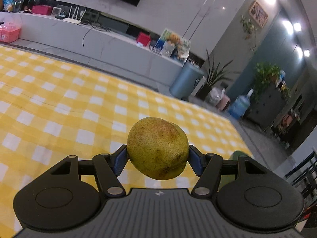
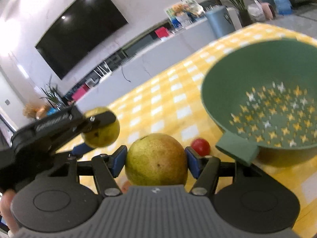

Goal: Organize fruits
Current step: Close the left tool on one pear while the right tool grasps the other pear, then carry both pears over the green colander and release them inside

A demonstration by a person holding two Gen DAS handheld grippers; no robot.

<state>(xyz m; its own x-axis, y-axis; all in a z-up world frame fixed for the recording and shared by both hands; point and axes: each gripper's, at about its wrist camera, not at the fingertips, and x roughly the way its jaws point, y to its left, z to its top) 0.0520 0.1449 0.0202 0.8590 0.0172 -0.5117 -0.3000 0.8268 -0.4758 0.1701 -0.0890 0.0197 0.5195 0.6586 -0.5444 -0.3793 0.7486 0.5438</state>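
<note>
Left wrist view: the left gripper (image 1: pixel 157 156) has its blue pads clamped on either side of a yellow-green pear (image 1: pixel 157 148), lifted clear above the yellow checked cloth (image 1: pixel 69 99); a long grey counter (image 1: pixel 118 47) runs behind.

Right wrist view: the right gripper (image 2: pixel 155 159) is likewise clamped on a second pear (image 2: pixel 156 159); a small red fruit (image 2: pixel 200 146) lies on the cloth just beyond it; a green colander (image 2: pixel 267 99) stands to the right, nothing in it; the left gripper with its pear shows at left, well off the cloth.
</note>
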